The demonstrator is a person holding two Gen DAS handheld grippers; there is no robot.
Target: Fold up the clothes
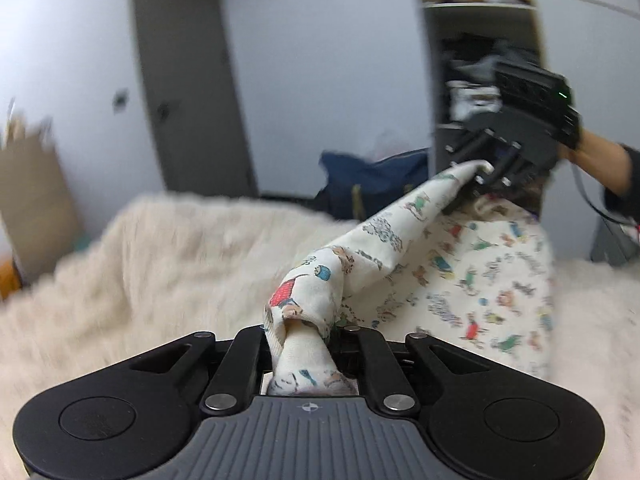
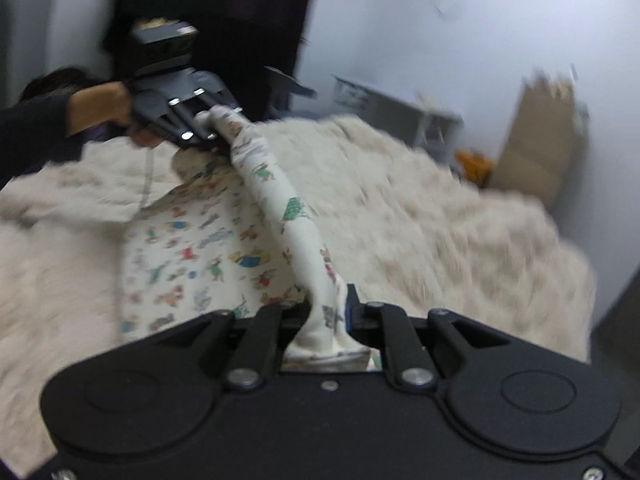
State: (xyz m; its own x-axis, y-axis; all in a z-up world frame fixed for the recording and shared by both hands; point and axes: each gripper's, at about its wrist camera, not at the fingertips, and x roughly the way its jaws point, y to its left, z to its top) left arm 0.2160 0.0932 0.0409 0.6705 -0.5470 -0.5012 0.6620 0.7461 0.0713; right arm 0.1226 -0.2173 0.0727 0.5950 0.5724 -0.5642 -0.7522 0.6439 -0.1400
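**Printed garment stretched between two grippers above the bed**

Garment (image 1: 472, 280): cream cloth with small coloured cartoon figures. One edge is pulled into a taut band running from one gripper to the other, raised off the bed. The rest hangs down from that band and spreads flat on the fluffy cream blanket (image 1: 160, 264) below.

Left gripper (image 1: 304, 344): a bunched corner of the garment sits between its jaws, the cloth filling the narrow gap; pads appear to press on it. In the right wrist view the same gripper (image 2: 208, 128) shows at the far end of the band, cloth emerging from its tip, a bare hand (image 2: 100, 106) and dark sleeve behind it.

Right gripper (image 2: 332, 320): jaws close together with a gathered fold of the garment wedged between them; clamped on the cloth as far as the blur allows. Seen from the left wrist (image 1: 486, 170), it holds the other end of the band, with a gloved hand and cable behind.

Surroundings, both views motion-blurred: pale wall, grey door (image 1: 188, 88), open shelf unit (image 1: 480, 60) stuffed with dark items, dark blue bag (image 1: 372, 180) at the bed's far edge, a cardboard box (image 2: 536, 140) on the floor by the wall.
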